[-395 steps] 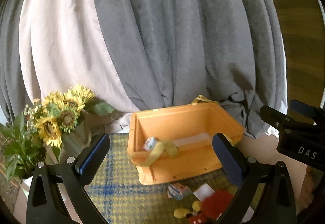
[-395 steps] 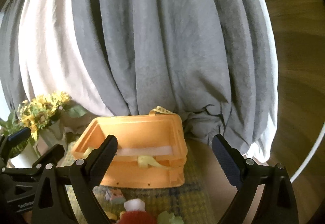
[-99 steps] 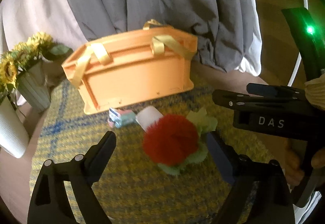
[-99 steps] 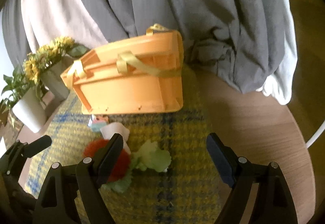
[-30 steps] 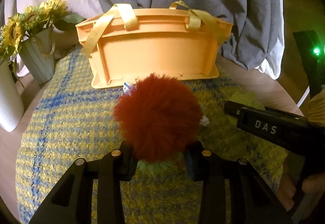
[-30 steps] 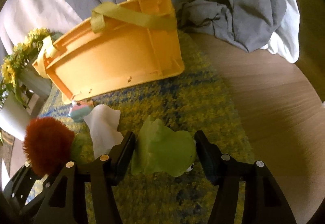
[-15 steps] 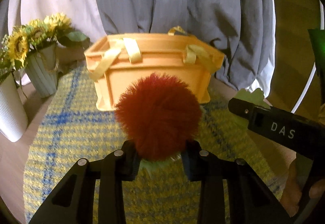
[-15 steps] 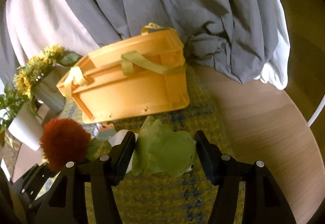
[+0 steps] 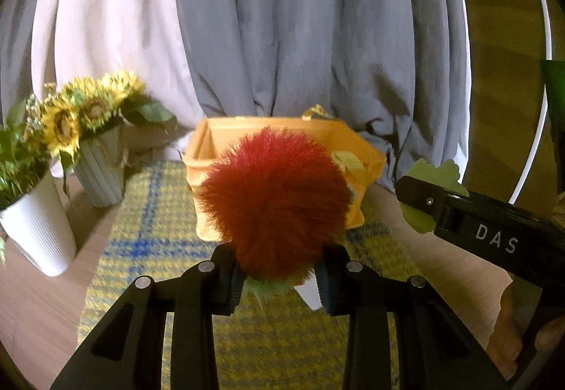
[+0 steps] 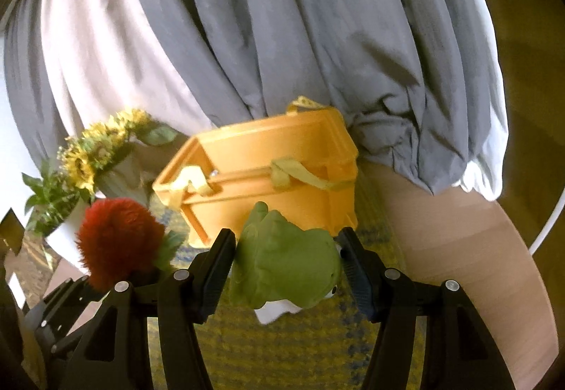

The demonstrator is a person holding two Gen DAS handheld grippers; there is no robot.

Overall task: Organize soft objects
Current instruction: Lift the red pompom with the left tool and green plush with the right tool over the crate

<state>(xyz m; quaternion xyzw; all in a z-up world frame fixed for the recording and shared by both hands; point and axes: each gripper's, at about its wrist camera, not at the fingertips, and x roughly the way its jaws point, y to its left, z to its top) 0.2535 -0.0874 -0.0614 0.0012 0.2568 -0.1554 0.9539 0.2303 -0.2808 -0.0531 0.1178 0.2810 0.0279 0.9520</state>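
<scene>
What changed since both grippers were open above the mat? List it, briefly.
The left gripper closed on the red pompom and the right gripper on the green frog; both toys were lifted off the mat toward the orange basket. Basket and sunflowers stayed put.

Basket on mat, vases left, curtain behind

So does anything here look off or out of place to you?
Only one thing: a white scrap lies loose on the plaid mat, outside the orange bin. Otherwise things look orderly: the left gripper holds a red pom-pom, the right gripper a green plush.
</scene>
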